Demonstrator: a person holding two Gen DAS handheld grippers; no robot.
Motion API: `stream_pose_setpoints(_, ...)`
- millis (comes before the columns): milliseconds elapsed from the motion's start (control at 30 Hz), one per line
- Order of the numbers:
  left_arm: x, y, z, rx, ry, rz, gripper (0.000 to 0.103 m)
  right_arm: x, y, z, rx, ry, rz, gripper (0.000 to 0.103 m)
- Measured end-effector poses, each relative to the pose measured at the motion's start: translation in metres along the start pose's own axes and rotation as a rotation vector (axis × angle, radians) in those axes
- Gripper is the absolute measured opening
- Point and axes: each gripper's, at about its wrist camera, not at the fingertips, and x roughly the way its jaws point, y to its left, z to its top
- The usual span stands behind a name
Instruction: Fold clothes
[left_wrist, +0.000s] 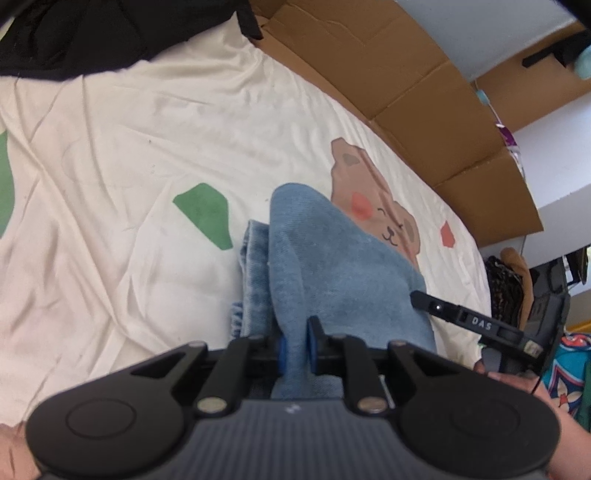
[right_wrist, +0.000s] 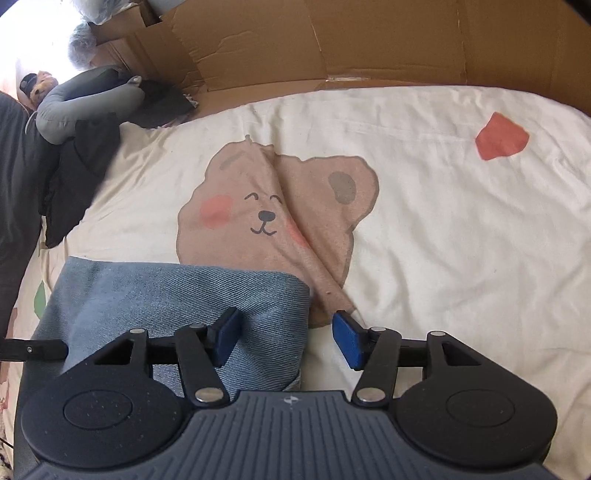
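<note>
A bed covered by a cream sheet (right_wrist: 424, 206) carries everything. The sheet is wrinkled and printed with a brown bear face (right_wrist: 273, 218), which a crease crosses. Folded blue denim (right_wrist: 177, 295) lies on the sheet, overlapping the bear's lower edge. Dark clothing (right_wrist: 81, 173) lies left of the bear, at the sheet's edge.

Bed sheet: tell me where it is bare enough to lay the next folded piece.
Bare cream sheet lies right of the bear print, around the red patch, up to the cardboard. More lies left of the folded jeans, around the green patch. It is crowded at the dark clothes and where both grippers work the jeans.
</note>
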Motion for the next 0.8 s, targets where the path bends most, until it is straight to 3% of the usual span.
stream_pose_setpoints(233, -0.021, -0.011, -0.008, 0.050, -0.008, 0.093, 0.037, -0.028, 0.012, -0.002, -0.029, -0.017, 0.006, 0.031)
stream_pose_setpoints(467, -0.028, -0.011, -0.024, 0.079, 0.051, 0.103, 0.040, -0.062, 0.023, -0.014, -0.041, -0.039, 0.063, 0.031)
stream_pose_setpoints(800, -0.026, -0.006, -0.045, 0.064, 0.104, 0.087, 0.044, -0.073, 0.034, -0.065, -0.108, 0.060, 0.117, 0.028)
